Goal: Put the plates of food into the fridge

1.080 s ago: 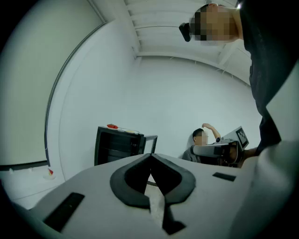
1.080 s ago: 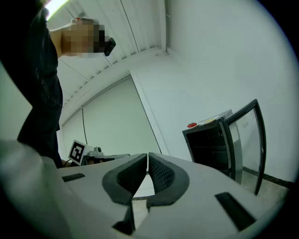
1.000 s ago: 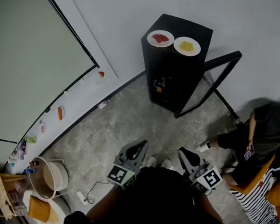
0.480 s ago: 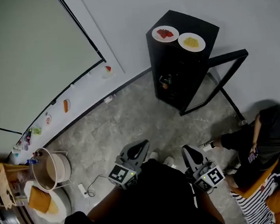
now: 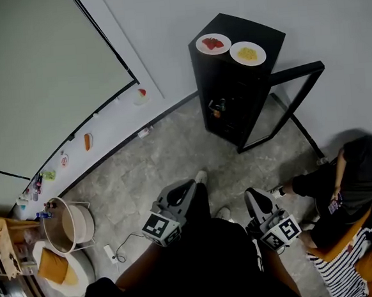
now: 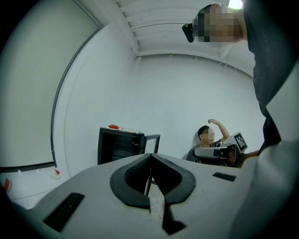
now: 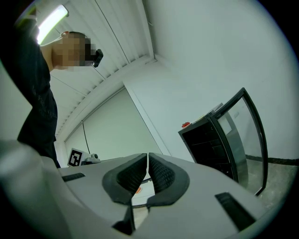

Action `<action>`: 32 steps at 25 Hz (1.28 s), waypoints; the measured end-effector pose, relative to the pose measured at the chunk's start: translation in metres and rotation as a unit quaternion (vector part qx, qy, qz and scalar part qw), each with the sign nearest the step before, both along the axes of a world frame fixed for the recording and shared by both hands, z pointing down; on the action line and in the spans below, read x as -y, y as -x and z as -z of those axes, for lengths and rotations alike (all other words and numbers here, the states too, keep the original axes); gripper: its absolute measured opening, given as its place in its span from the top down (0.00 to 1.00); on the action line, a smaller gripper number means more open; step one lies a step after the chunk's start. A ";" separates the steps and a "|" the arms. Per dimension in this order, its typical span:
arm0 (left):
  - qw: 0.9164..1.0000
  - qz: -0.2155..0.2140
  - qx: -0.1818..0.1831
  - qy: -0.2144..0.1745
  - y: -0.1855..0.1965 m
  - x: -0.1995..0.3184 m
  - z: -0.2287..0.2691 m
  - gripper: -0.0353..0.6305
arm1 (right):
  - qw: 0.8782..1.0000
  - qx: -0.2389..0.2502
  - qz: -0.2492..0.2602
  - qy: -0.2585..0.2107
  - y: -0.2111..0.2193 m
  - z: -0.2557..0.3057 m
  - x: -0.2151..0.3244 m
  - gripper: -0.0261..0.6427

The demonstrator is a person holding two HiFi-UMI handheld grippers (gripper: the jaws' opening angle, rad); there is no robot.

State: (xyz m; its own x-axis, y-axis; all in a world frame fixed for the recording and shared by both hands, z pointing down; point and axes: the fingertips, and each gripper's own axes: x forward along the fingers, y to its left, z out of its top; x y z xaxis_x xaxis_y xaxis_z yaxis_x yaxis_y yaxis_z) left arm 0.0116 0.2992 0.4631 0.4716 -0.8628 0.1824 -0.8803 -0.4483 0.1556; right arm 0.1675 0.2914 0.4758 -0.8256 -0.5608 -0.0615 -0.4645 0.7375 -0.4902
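At the far left a big pale blind (image 5: 33, 80) covers the wall. Along the ledge (image 5: 110, 115) under it lie a few small coloured bits, toy food perhaps, though they are too small to be sure. Low in that corner stands a round tub (image 5: 69, 229) with an orange cushion (image 5: 54, 277) just beside it.

The left gripper (image 6: 150, 161) is held low over the grey stone floor (image 5: 155, 160), close in front of the person carrying it. Its jaws are clenched together with nothing between them.

Across the room, against the white wall, stands the black fridge (image 5: 229, 90), and its glass door (image 5: 291, 101) is swung wide open to the right. Both plates sit on its top rather than inside — the plate of red food (image 5: 213, 44) on the left, the plate of yellow food (image 5: 248, 53) just beside it. They are well apart from both grippers.

The right gripper (image 7: 147, 163) is level with the left one, and its jaws are pressed together too — empty. Furthest right, a seated person (image 5: 349, 180) in dark clothes sits low by the wall.
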 end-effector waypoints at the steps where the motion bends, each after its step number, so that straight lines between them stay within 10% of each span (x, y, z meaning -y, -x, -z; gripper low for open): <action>1: 1.000 -0.003 0.000 -0.001 -0.001 0.002 -0.001 0.91 | 1.000 0.001 -0.001 0.001 0.000 -0.002 0.001 0.91; 32: 0.997 -0.059 -0.044 0.016 0.063 0.211 -0.014 0.91 | 0.996 0.010 -0.065 0.057 0.065 -0.005 0.195 0.91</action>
State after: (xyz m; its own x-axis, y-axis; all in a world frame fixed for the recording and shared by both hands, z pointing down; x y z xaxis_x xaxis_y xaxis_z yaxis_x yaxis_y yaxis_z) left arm -0.0511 0.0882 0.4770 0.5846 -0.7950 0.1622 -0.8041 -0.5409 0.2467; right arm 0.1027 0.0962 0.4811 -0.7447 -0.6673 -0.0067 -0.5416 0.6103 -0.5781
